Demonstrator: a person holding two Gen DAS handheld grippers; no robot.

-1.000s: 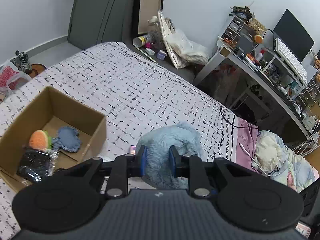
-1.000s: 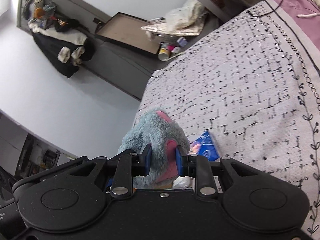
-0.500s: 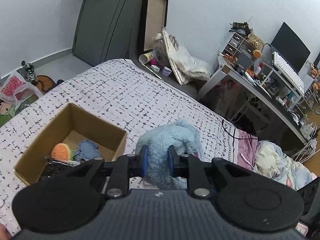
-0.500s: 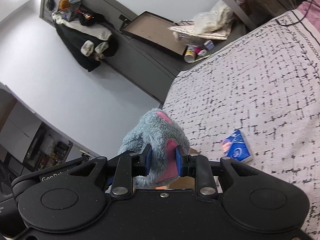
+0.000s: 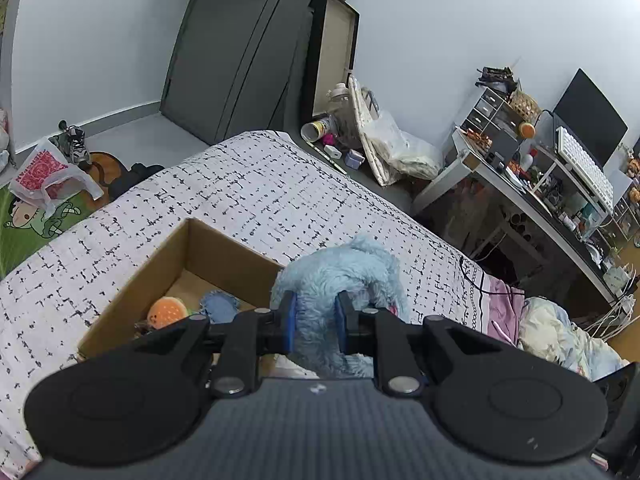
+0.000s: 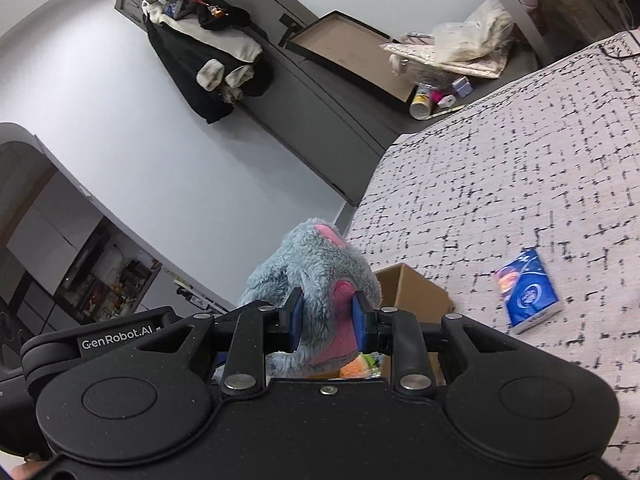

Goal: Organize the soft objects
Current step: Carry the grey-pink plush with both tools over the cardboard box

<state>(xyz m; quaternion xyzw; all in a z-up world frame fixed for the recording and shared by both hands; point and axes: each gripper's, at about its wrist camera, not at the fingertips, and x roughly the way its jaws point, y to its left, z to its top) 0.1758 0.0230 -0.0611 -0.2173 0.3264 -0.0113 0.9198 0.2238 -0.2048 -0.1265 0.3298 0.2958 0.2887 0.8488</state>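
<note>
Plush toy in transit to cardboard box, held by both tools.
Left tool (image 5: 314, 322) clamped narrow on blue plush toy (image 5: 340, 276), low centre of its frame; right tool (image 6: 326, 316) grips the pink-lined part of the same toy (image 6: 316, 264), its jaws easing apart a little with the fur between them. Cardboard box (image 5: 132, 280) sits lower left on the bed (image 5: 260, 196), holding an orange soft ball (image 5: 168, 312) and blue soft piece (image 5: 218, 306). Advice: bring the toy fully over the opening, lower past the rim, release both together. Blue packet (image 6: 526, 290) lies apart on the bedspread.
</note>
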